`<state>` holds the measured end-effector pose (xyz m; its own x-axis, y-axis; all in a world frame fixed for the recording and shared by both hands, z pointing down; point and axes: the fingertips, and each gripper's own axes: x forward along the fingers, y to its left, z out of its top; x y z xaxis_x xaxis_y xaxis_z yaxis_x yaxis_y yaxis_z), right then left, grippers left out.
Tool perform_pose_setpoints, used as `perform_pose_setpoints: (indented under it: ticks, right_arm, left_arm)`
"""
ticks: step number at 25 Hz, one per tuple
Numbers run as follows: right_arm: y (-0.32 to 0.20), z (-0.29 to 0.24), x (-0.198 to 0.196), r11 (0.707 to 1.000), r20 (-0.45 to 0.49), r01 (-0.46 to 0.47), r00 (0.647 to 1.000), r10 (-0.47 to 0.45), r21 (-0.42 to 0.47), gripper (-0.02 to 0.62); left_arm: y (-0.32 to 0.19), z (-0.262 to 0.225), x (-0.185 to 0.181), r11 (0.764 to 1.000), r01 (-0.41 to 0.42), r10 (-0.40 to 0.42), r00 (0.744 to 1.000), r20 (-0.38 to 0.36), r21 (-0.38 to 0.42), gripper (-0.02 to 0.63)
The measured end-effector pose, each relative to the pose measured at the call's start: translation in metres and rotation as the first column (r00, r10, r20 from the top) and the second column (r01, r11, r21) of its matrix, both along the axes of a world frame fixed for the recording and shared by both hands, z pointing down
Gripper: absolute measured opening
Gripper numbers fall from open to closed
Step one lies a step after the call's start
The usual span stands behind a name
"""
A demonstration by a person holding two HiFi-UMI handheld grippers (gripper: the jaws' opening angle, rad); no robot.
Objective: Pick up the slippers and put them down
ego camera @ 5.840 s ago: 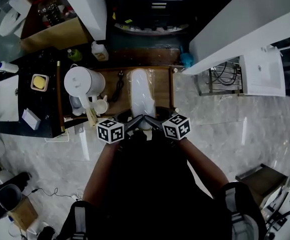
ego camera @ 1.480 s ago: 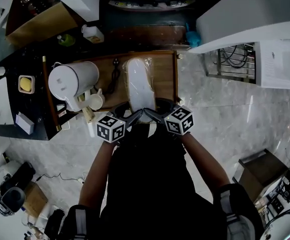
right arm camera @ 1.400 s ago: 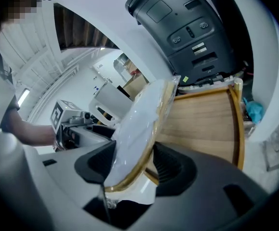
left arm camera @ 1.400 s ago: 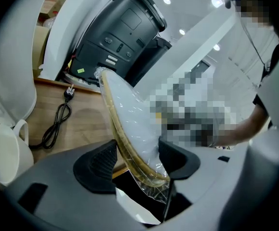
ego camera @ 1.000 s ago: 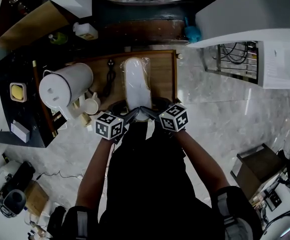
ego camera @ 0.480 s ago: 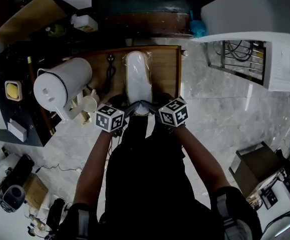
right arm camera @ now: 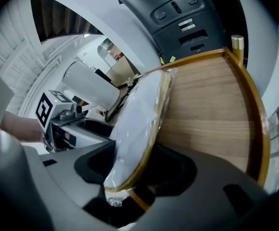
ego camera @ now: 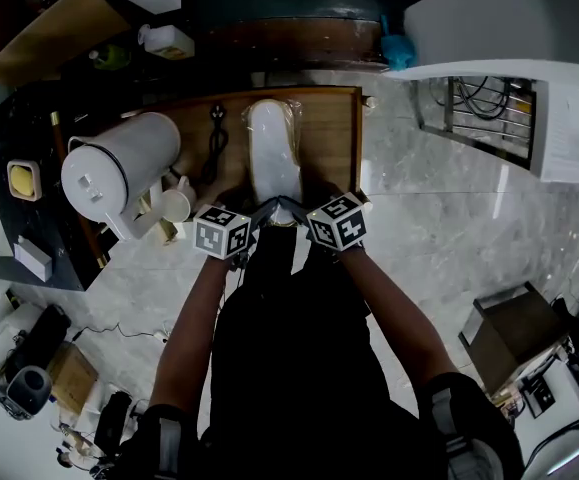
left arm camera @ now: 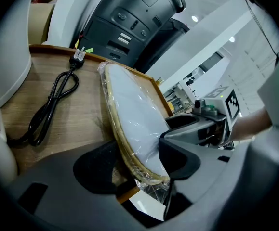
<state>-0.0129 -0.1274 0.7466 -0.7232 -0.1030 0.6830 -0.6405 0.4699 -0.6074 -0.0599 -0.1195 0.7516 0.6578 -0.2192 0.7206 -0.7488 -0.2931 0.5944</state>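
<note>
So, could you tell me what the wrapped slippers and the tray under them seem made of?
White slippers: soft fabric uppers on woven, straw-like soles, apparently, sealed in glossy crinkled clear plastic film. Brown rimmed tray: wood or wood-look laminate, matte grain.

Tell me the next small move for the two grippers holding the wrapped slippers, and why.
Probably lower both grippers a little so the wrapped slippers settle on the wooden tabletop. The left gripper and right gripper both clamp the pack's near end at the table's front edge, and that end looks raised off the wood.
</note>
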Motion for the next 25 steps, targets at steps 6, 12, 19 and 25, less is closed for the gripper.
perform_pose_setpoints:
  ticks: [6, 12, 19, 25]
  right_arm:
    - [0.001, 0.003, 0.001, 1.000, -0.006, 0.009, 1.000, -0.009, -0.010, 0.244]
    - [0.001, 0.001, 0.001, 1.000, -0.017, 0.022, 1.000, -0.022, 0.005, 0.249]
    - [0.001, -0.012, 0.010, 0.997, -0.024, 0.043, 0.999, -0.041, 0.063, 0.263]
    - [0.001, -0.033, 0.014, 0.994, 0.019, 0.035, 0.999, -0.037, 0.100, 0.262]
  left_arm:
    - [0.000, 0.003, 0.000, 1.000, 0.021, -0.020, 1.000, 0.012, -0.008, 0.276]
    - [0.002, 0.000, -0.004, 0.997, 0.082, -0.082, 0.996, 0.031, 0.005, 0.281]
    - [0.000, -0.010, -0.007, 0.993, 0.109, -0.111, 0.992, 0.059, 0.047, 0.295]
    - [-0.002, -0.031, -0.007, 0.989, 0.117, -0.120, 0.992, 0.034, 0.089, 0.295]
